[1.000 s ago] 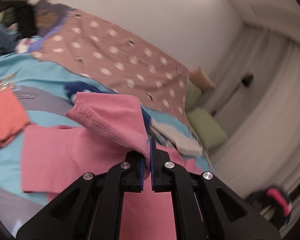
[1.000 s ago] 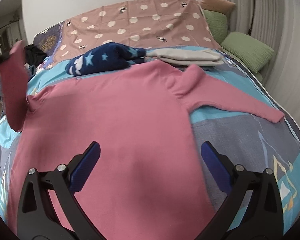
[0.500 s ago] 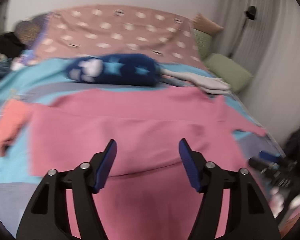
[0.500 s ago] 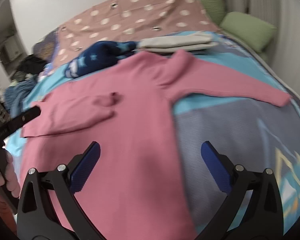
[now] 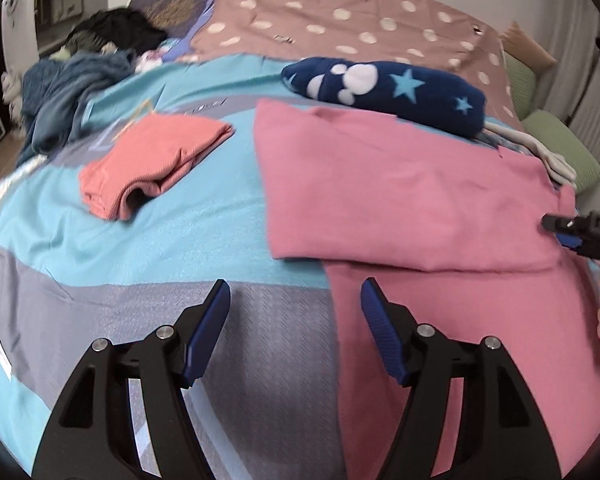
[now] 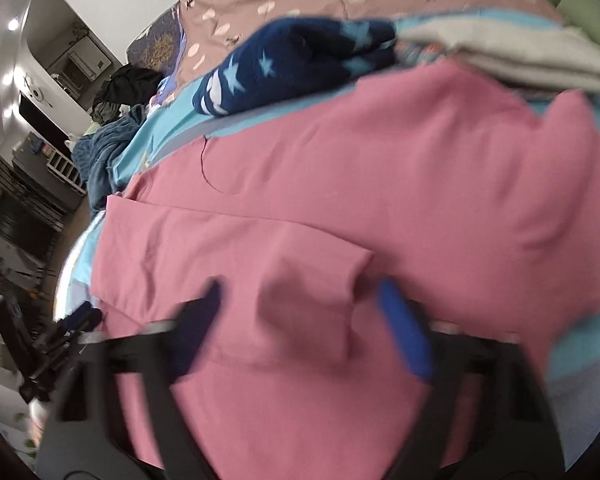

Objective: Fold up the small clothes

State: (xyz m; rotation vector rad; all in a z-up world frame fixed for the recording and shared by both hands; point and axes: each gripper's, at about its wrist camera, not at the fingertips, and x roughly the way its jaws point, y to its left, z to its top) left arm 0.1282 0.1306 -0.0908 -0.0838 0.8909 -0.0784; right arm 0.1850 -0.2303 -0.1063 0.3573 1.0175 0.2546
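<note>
Pink top (image 5: 400, 192) lies flat on the bed (image 5: 204, 216) ahead of both tools; our right tool (image 6: 300, 312) is closing around a raised fold (image 6: 312, 280), so we pinch squarely; left tool (image 5: 296, 300) hangs released, empty, just left of the hem.

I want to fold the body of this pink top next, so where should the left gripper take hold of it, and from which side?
Probably the long side edge of the pink top below the folded-over sleeve, coming in from the bare bedspread. That edge lies flat and exposed just ahead of the open left gripper, so one finger could slide under it.
</note>
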